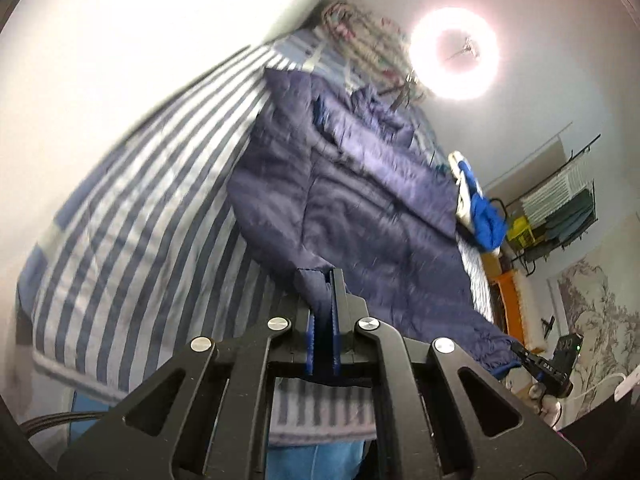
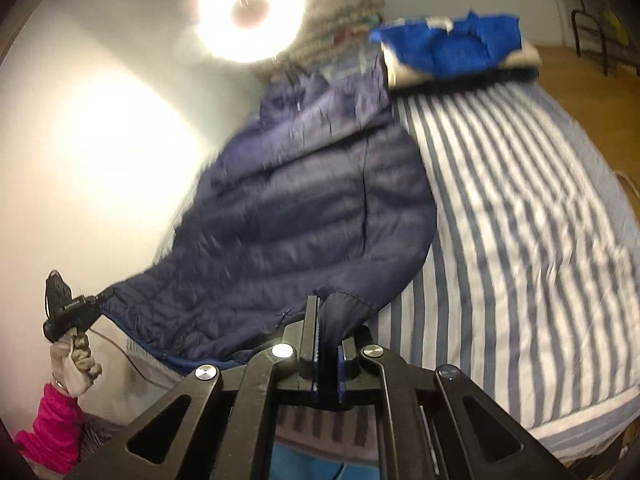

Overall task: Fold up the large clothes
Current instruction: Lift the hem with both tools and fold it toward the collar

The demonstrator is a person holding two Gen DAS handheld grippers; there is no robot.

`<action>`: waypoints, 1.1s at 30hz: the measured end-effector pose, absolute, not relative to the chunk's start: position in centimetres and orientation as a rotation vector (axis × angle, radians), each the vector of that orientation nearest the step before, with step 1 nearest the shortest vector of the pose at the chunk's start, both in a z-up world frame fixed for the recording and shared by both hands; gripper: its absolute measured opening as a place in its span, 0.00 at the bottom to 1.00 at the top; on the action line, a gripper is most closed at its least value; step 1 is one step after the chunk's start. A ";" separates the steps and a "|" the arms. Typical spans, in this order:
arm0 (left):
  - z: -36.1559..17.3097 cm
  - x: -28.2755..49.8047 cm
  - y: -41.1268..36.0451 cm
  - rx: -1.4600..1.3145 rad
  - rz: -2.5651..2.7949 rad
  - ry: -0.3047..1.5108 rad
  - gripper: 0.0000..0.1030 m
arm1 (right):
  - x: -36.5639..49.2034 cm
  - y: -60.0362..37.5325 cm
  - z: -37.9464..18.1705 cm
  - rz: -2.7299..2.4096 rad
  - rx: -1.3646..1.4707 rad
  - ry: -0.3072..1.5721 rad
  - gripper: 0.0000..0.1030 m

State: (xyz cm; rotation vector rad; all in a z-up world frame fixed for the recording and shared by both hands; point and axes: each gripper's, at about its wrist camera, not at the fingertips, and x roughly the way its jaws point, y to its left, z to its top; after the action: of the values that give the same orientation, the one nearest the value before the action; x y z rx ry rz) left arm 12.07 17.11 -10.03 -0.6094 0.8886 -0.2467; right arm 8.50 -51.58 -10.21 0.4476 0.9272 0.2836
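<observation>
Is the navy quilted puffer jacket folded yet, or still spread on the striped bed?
Spread, not folded: the navy quilted puffer jacket lies open lengthwise, only its hem corners pinched.

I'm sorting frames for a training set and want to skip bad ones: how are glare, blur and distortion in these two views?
Left wrist view: the ring light blows out its surroundings; the navy jacket and striped bedding are motion-smeared; the fisheye curves the edges. Right wrist view: the same light flares over the wall; jacket soft.
</observation>
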 end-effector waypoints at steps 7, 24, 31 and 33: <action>-3.8 17.2 15.9 -0.528 -0.232 0.776 0.03 | 12.1 -51.5 -4.4 0.250 0.388 0.809 0.02; -12.8 39.3 13.0 -0.391 -0.093 0.915 0.03 | 33.5 -50.9 -8.8 0.107 0.241 0.899 0.02; -18.3 44.6 11.6 -0.356 -0.073 0.976 0.05 | 39.1 -51.9 -15.2 0.059 0.206 1.005 0.02; -18.9 45.4 11.5 -0.356 -0.083 1.000 0.06 | 39.7 -52.1 -16.3 0.080 0.211 1.019 0.03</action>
State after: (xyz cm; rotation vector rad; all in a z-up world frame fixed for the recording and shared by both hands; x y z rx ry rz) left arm 45.44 11.55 -18.88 -0.3565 0.9998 -0.0831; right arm 39.67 -52.05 -16.31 0.2107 1.0194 0.0803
